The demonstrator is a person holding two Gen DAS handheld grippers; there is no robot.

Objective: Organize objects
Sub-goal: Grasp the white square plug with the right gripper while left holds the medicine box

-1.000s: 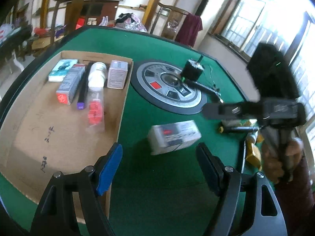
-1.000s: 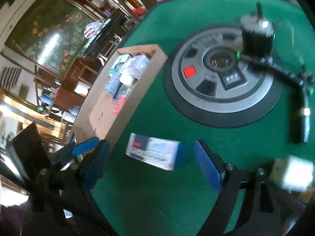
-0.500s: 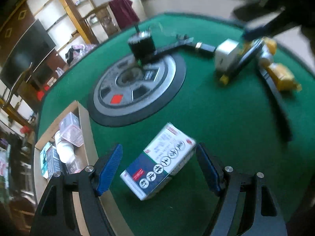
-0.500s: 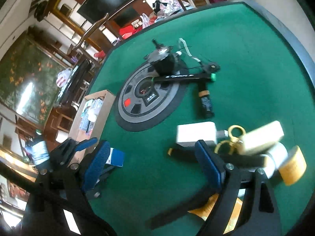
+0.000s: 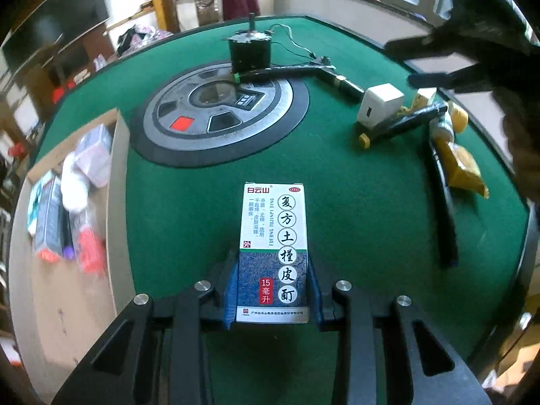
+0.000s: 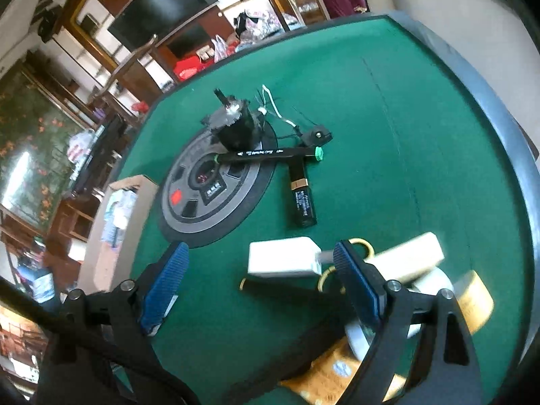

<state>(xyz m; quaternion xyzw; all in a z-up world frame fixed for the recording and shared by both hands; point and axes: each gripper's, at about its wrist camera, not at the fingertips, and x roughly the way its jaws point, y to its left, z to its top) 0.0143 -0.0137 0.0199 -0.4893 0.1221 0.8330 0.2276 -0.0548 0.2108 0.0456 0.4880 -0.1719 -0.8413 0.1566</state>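
My left gripper (image 5: 272,290) is shut on a white and blue medicine box (image 5: 274,246) with Chinese print, its blue pads against the box's two sides near its end. A cardboard tray (image 5: 50,303) with several small packages lies to the left. My right gripper (image 6: 261,281) is open over the green table, above a white box (image 6: 281,259) and a black pen-like thing (image 6: 280,285). Yellow-handled scissors (image 6: 362,246) and a cream box (image 6: 411,260) lie beside its right finger. The right gripper also shows in the left wrist view (image 5: 449,64).
A round grey and black disc (image 5: 219,114) sits mid-table with a black motor (image 5: 249,50) at its far edge. A black marker (image 6: 266,153) and a black and gold tube (image 6: 302,199) lie near it. Yellow packets (image 5: 462,168) and a black strip (image 5: 442,202) lie at the right.
My left gripper has closed on the medicine box, which now points straight ahead between the pads. My right gripper has moved in closer over the white box and stayed open.
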